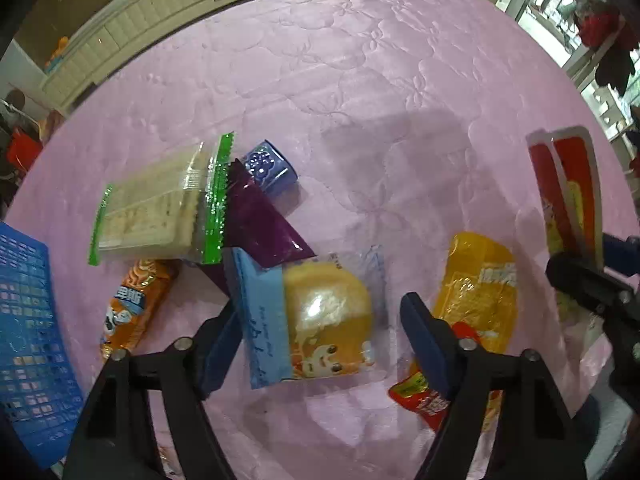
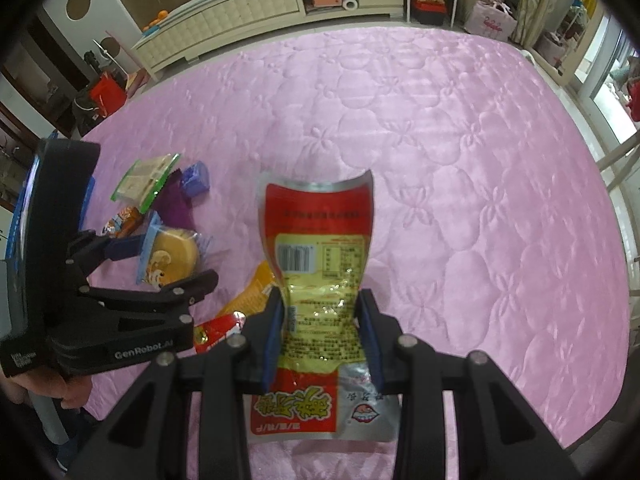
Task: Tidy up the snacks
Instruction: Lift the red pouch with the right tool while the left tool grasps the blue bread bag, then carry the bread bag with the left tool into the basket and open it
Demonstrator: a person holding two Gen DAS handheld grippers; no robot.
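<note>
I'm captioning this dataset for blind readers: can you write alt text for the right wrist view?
The right gripper is shut on a red and yellow snack pouch above a pink quilted cover. To its left, the left gripper straddles a wrapped yellow cake among other snacks.

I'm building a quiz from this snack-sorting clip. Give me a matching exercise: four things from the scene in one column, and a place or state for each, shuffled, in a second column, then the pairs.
Things:
1. red and yellow pouch
2. cake packet
3. blue basket
4. cracker packet

Places or states:
A. lying between the left gripper's open jaws
B. at the left edge of the left wrist view
C. clamped in the right gripper, off the pink quilt
D. green-edged, lying partly over the purple packet

Pairs: 1-C, 2-A, 3-B, 4-D
</note>
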